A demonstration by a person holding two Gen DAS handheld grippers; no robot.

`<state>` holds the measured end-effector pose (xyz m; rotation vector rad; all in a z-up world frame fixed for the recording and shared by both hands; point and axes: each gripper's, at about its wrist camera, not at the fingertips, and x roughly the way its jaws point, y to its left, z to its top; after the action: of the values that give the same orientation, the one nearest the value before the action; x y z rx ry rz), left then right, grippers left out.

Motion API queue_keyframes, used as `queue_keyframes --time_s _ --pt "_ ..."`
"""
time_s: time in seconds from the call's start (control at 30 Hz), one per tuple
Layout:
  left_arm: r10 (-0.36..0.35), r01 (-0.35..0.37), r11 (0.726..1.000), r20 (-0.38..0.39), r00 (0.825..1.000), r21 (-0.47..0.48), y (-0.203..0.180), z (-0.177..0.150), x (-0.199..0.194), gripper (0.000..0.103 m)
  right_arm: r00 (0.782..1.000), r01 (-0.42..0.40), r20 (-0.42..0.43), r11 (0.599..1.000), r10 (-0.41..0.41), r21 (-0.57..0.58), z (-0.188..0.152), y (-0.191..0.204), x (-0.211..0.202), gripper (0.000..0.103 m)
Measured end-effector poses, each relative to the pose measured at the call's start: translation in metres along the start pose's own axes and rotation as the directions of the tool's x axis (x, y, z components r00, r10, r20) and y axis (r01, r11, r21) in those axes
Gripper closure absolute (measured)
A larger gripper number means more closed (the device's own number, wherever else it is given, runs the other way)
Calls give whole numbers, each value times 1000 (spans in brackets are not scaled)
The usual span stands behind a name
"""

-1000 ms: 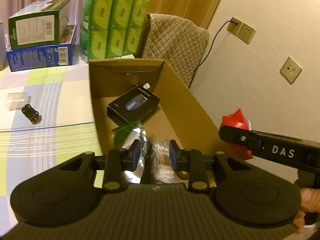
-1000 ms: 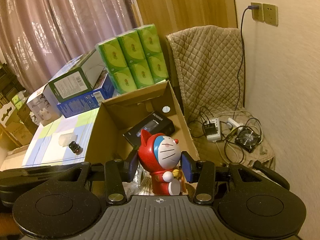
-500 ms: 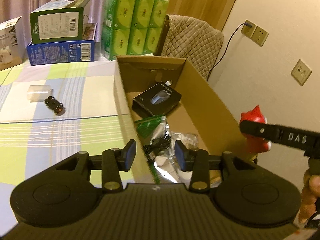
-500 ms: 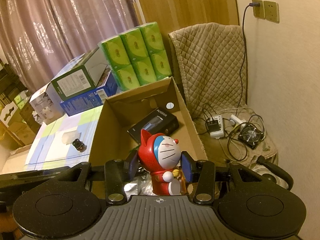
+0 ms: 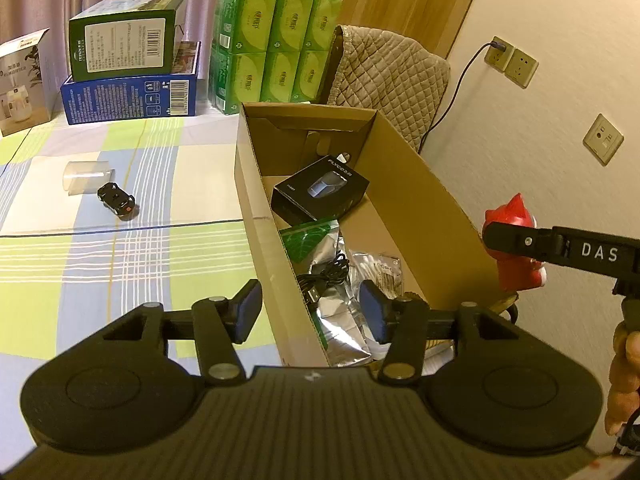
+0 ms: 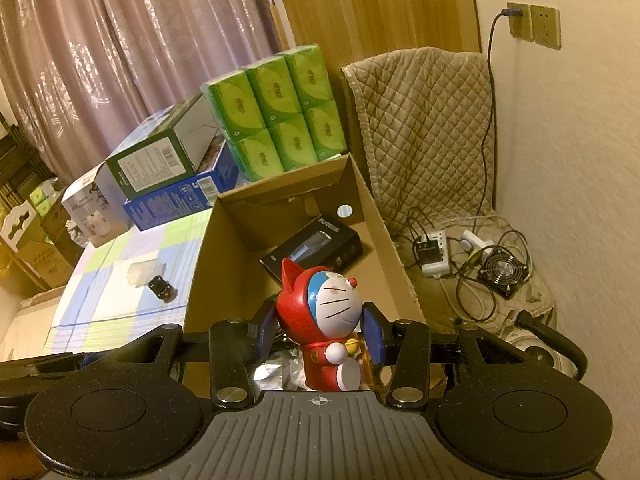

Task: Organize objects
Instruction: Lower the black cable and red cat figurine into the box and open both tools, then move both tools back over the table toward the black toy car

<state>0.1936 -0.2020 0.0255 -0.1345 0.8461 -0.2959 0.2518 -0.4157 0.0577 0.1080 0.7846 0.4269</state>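
My right gripper (image 6: 320, 332) is shut on a red and blue cat figure (image 6: 326, 320), held over the near right end of an open cardboard box (image 6: 208, 264). From the left wrist view the same figure (image 5: 516, 256) shows past the box's right wall (image 5: 420, 200), behind the right gripper's black finger (image 5: 520, 240). My left gripper (image 5: 310, 312) is open and holds nothing, straddling the box's left wall at the near end. Inside the box lie a black product box (image 5: 320, 190), a green packet (image 5: 306, 240), a black cable (image 5: 324, 276) and silver pouches (image 5: 344, 316). A small black toy car (image 5: 117, 201) sits on the checked tablecloth.
A clear plastic case (image 5: 86, 176) lies by the car. At the table's back stand green tissue packs (image 5: 276, 48), a green carton on a blue one (image 5: 128, 76) and a white box (image 5: 22, 80). A quilted chair (image 6: 424, 128), power strip (image 6: 434, 252) and fan (image 6: 506, 274) are right of the box.
The left gripper drew back and to the left and its jaws spread wider. The right gripper kept the figure and rose slightly over the box's near end.
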Motion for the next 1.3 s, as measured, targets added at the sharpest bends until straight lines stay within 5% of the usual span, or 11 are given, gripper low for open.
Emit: queue_keyframes --time_s 0.5,0.57,0.6,1.3 --pt "12 -12 1000 6 1000 -20 10 2 0 44 999 -28 -17 999 28 24 8 -3 13 58" --pt "13 -12 1000 6 1000 -25 12 2 1 43 999 -43 19 998 42 44 9 -6 10 31" --pt "14 -13 1000 6 1000 -27 13 2 1 43 999 -37 37 998 35 53 9 -8 9 30" --pt "32 -30 998 25 999 -54 32 -9 -23 38 999 -36 -8 995 37 93 -18 3 -4 30"
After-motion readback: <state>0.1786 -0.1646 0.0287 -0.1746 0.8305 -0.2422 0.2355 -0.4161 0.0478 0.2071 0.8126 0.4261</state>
